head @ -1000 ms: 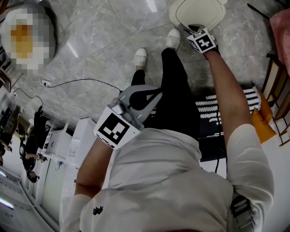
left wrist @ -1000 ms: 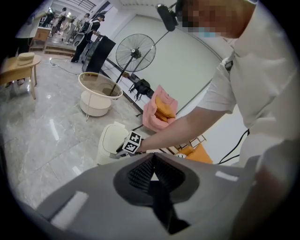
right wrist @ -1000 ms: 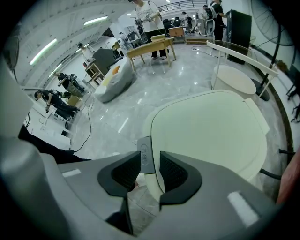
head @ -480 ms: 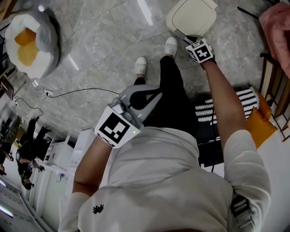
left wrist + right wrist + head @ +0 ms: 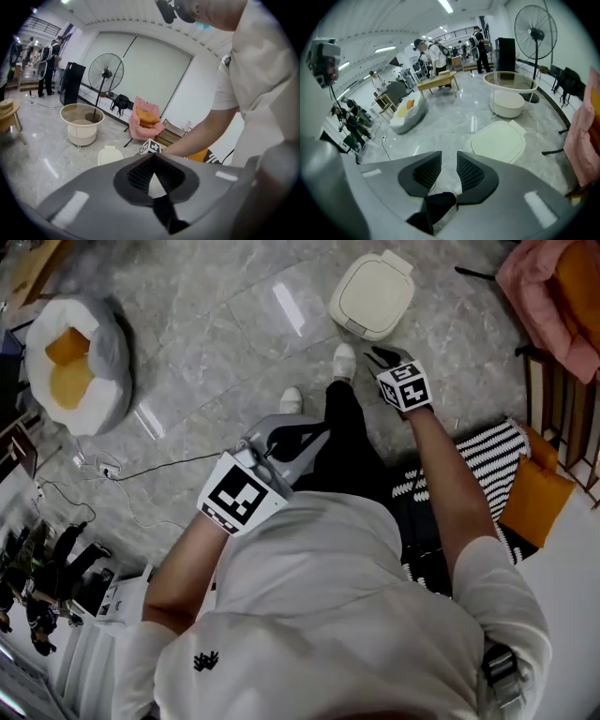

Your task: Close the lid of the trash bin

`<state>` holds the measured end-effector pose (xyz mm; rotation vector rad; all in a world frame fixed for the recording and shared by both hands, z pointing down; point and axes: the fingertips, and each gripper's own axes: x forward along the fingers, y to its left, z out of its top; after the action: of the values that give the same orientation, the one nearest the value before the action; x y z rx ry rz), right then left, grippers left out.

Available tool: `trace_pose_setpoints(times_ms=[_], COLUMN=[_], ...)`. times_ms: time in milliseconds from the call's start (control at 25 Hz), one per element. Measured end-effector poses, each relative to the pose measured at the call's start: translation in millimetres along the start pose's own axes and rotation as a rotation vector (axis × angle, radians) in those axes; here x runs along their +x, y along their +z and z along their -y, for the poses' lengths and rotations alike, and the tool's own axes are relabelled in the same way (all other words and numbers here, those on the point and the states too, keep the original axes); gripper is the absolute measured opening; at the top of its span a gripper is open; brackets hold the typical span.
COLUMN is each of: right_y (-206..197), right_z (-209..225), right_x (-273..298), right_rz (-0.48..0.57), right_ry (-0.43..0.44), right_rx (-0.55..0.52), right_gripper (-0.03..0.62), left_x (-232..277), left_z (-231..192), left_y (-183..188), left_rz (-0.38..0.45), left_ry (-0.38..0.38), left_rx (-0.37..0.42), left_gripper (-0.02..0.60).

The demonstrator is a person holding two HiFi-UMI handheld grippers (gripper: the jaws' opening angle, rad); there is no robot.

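Two tools are up and neither holds anything. The right tool (image 5: 449, 157) has its jaws a slim gap apart and closing, with only bare floor (image 5: 216, 324) showing between the pads. It hangs near the trash bin (image 5: 372, 296) without touching it. In the right gripper view the bin sits past the tips, off to the right.

The left tool (image 5: 152, 157) is clenched with its pad tips meeting and nothing pinched. It is held close in front of the person's chest, well apart from the bin.

The bin is cream, a rounded square, and stands on the grey marble floor just beyond one white shoe (image 5: 344, 360). Its lid (image 5: 499, 140) lies flat on top, closed.

Around it:
- white-and-orange floor cushion (image 5: 75, 352) well off to the left
- striped rug (image 5: 487, 456) by the right arm
- pink cover (image 5: 548, 287) on a chair, top right
- black cable (image 5: 159, 465) across the floor
- round white stand (image 5: 508, 101) and pedestal fan (image 5: 534, 33) behind the bin, in the right gripper view
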<state>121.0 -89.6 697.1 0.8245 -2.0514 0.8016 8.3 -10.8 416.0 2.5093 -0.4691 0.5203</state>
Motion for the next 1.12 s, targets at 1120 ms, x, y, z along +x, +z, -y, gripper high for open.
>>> trace_pose_setpoints(times_ms=[1120], right_y=[53], right_z=[-199], right_x=[-281], right_rz=[0.466], right_ry=[-0.156], right_rx=[0.027], right_gripper=[0.049], left_x=[-104], left_z=[51], left_y=[9], left_rz=[0.041], left_ry=[0.008], left_rx=[0.184], left_gripper=[0.057])
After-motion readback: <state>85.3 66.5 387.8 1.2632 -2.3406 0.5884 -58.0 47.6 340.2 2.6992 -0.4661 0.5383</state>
